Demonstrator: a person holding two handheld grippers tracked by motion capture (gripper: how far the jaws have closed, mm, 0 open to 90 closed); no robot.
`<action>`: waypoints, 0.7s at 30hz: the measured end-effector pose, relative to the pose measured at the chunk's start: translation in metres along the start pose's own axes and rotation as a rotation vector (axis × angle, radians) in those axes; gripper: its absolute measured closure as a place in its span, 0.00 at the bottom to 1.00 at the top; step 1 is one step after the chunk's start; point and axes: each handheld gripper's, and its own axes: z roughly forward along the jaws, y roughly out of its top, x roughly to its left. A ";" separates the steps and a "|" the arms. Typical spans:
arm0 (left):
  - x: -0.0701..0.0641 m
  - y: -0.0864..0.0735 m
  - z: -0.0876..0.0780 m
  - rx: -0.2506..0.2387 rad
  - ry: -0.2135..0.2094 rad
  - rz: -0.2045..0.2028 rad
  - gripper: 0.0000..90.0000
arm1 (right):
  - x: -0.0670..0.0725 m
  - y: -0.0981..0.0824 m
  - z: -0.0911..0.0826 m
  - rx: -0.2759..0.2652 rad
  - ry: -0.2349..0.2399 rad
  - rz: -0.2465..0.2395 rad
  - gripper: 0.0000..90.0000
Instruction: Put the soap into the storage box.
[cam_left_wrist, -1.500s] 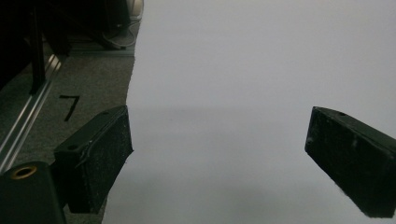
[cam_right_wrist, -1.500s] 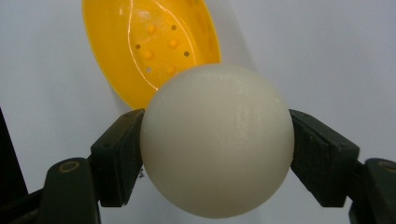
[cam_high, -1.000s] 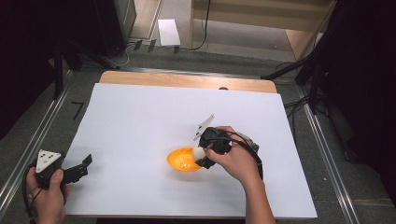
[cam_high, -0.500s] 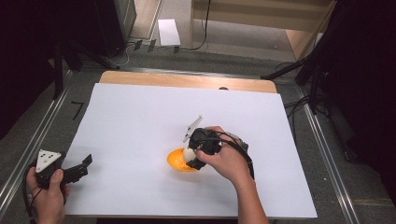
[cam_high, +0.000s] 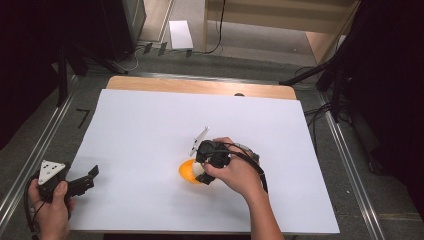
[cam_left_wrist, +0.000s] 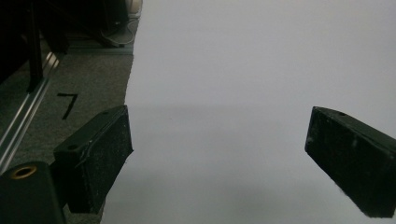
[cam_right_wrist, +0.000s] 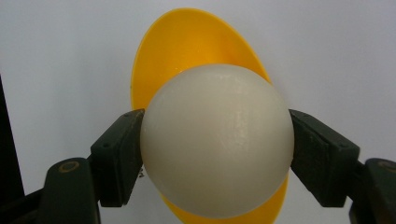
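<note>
We see the right gripper (cam_right_wrist: 217, 154) pinching a cream ball (cam_right_wrist: 217, 140) directly above the yellow bowl (cam_right_wrist: 187, 51), perhaps barely clear; left gripper (cam_left_wrist: 219, 158) spread wide, well apart.

ahead of the left gripper (cam_left_wrist: 219, 158) the white sheet (cam_high: 150, 130) lies bare, and the wide gap between its jaws holds nothing; to its left the sheet ends at grey floor and a metal rail (cam_left_wrist: 23, 121). the right gripper (cam_right_wrist: 217, 154) has no free gap: a cream ball (cam_right_wrist: 217, 149) fills it, touching both jaws. just beyond the ball a yellow bowl (cam_right_wrist: 187, 46) blocks the way forward, perhaps touching it. around the bowl the sheet is open.
</note>
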 end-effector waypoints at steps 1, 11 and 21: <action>0.000 0.000 0.000 -0.001 0.000 0.000 0.09 | 0.000 0.000 0.000 -0.001 0.000 0.000 0.28; 0.000 0.000 0.000 -0.002 -0.001 -0.001 0.09 | -0.001 -0.001 0.001 -0.013 0.013 0.011 0.27; 0.000 0.000 0.000 0.000 -0.001 -0.001 0.09 | 0.000 -0.003 0.000 -0.020 0.016 0.033 0.23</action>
